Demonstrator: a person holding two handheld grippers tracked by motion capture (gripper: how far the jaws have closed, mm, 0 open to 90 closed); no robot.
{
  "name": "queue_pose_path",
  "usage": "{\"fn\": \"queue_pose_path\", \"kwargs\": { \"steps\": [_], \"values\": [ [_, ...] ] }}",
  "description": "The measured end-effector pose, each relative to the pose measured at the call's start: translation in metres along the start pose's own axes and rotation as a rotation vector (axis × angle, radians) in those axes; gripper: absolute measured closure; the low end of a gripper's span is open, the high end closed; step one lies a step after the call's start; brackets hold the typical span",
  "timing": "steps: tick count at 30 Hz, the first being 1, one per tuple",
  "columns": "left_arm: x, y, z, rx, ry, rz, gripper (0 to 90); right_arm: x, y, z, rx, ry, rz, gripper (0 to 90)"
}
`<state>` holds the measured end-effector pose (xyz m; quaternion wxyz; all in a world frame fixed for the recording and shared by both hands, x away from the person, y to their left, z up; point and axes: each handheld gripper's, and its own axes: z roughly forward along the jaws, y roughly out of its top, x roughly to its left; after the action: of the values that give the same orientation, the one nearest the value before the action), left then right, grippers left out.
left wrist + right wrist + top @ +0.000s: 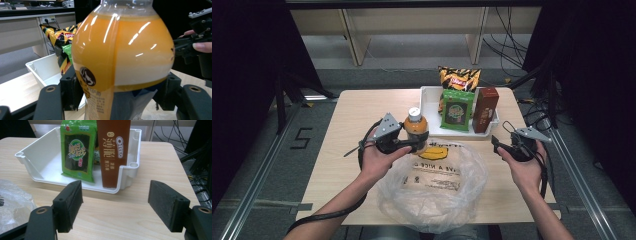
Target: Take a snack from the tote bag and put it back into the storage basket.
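An orange juice bottle (416, 129) with a white cap stands upright between the jaws of my left gripper (414, 145), just above the far rim of a clear plastic bag (432, 185). In the left gripper view the bottle (120, 55) looms close and both pads (71, 90) press on its lower body, so my left gripper (120, 92) is shut on it. At the right side of the table my right gripper (499, 145) is open with nothing between its pads (68, 205). It faces the white tray (37, 162) from a short way off.
The white tray (429, 102) at the back holds a green snack packet (457, 111) and a brown Oreo box (485, 109), both upright. A yellow-black chips bag (459, 78) leans behind them. Bare wood lies at the table's left (347, 115).
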<state>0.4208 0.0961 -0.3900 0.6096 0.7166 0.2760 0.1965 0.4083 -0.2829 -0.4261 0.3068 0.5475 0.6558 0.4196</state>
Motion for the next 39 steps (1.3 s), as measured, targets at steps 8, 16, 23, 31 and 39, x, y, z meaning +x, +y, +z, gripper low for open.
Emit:
{"fn": "queue_pose_path", "kwargs": {
  "steps": [8, 16, 23, 31, 39],
  "values": [
    [0.008, 0.005, 0.009, 0.0, 0.008, 0.007, 34.8, 0.002, -0.001, -0.001, 0.012, 0.004, 0.02, 28.2],
    [0.017, 0.005, 0.019, 0.011, 0.019, 0.013, 34.8, -0.001, -0.001, -0.002, 0.011, 0.007, 0.006, 28.2],
    [0.024, 0.007, 0.029, 0.013, 0.024, 0.021, 34.8, 0.0, -0.002, -0.002, 0.016, 0.014, 0.014, 28.3],
    [0.031, 0.01, 0.042, 0.014, 0.034, 0.018, 34.7, 0.0, -0.003, -0.001, 0.015, 0.014, 0.012, 28.3],
    [0.036, 0.014, 0.056, 0.008, 0.036, 0.014, 34.8, 0.0, -0.003, 0.0, 0.018, 0.012, 0.009, 28.3]
  ]
}}
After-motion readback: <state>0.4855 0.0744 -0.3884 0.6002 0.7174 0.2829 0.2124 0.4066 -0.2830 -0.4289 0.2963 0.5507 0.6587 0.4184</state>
